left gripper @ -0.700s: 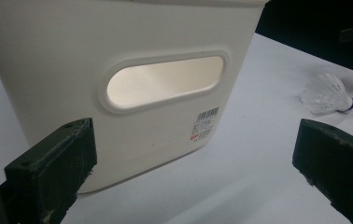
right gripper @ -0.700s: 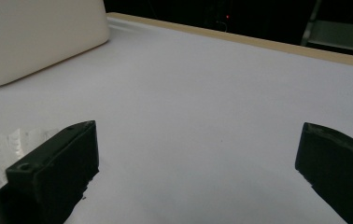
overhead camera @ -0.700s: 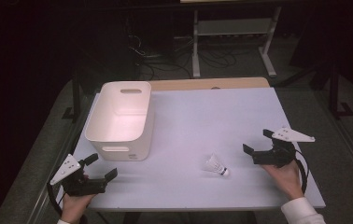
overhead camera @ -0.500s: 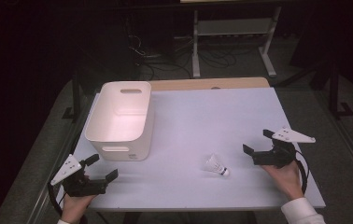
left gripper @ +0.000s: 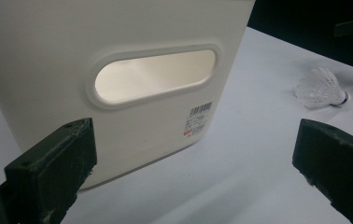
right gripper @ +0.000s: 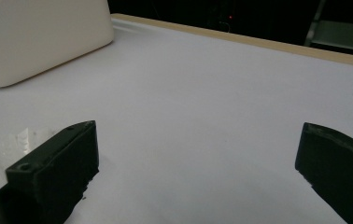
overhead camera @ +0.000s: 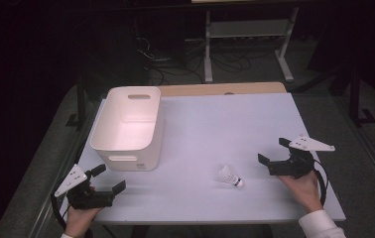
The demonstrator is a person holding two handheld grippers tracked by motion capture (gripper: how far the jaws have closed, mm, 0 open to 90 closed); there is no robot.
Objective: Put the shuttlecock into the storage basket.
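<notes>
A white shuttlecock [overhead camera: 230, 176] lies on its side on the white table [overhead camera: 215, 124], near the front right. My right gripper [overhead camera: 274, 153] rests just right of it, jaws wide open and empty; its own view catches the shuttlecock's feathers [right gripper: 18, 142] behind the left jaw. My left gripper [overhead camera: 108, 179] sits at the front left corner, open and empty, pointing at the near wall of a white bin [overhead camera: 128, 126]. In the left gripper view the bin [left gripper: 118, 51] with its handle slot stands close ahead, and the shuttlecock [left gripper: 320, 87] lies off to the right.
A wooden strip [overhead camera: 220, 89] runs along the table's far edge. Behind the table stands a metal rack [overhead camera: 247, 34] among cables on a dark floor. The bin's corner [right gripper: 39, 32] shows at the upper left of the right gripper view.
</notes>
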